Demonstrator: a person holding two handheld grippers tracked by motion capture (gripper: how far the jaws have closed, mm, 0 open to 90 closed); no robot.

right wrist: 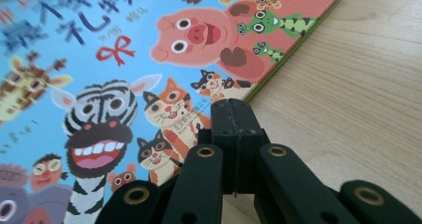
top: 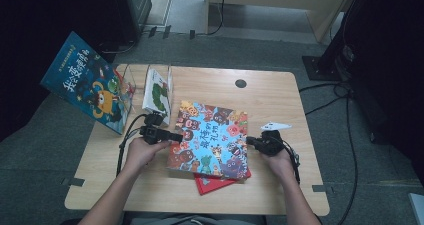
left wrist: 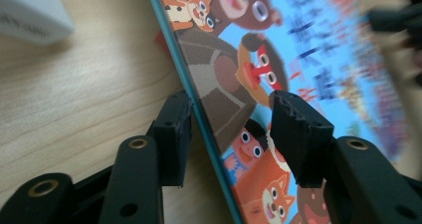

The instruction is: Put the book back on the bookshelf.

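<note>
The left gripper has its fingers set astride the left edge of the blue book, one finger under the cover on the wood side and one over the printed animals; a gap shows at the upper finger, so the fingers are half-open around the edge rather than pinching it. That edge is tilted up off the tabletop in the left gripper view.

The right gripper has its fingers pressed together, tips resting at the book's right edge beside a drawn cat; whether they touch the cover cannot be told.

From the high view, the left gripper and right gripper sit at opposite sides of the blue book, which lies at the middle of the tabletop, atop a red book whose corner juts out toward the person. Each hand comes in from the near edge.

Behind the left gripper, a clear rack stands at the tabletop's far left corner, holding a white book upright. A dark blue book leans against the rack's outer side, overhanging the edge. A white corner of another thing lies on the wood in the left gripper view.
</note>
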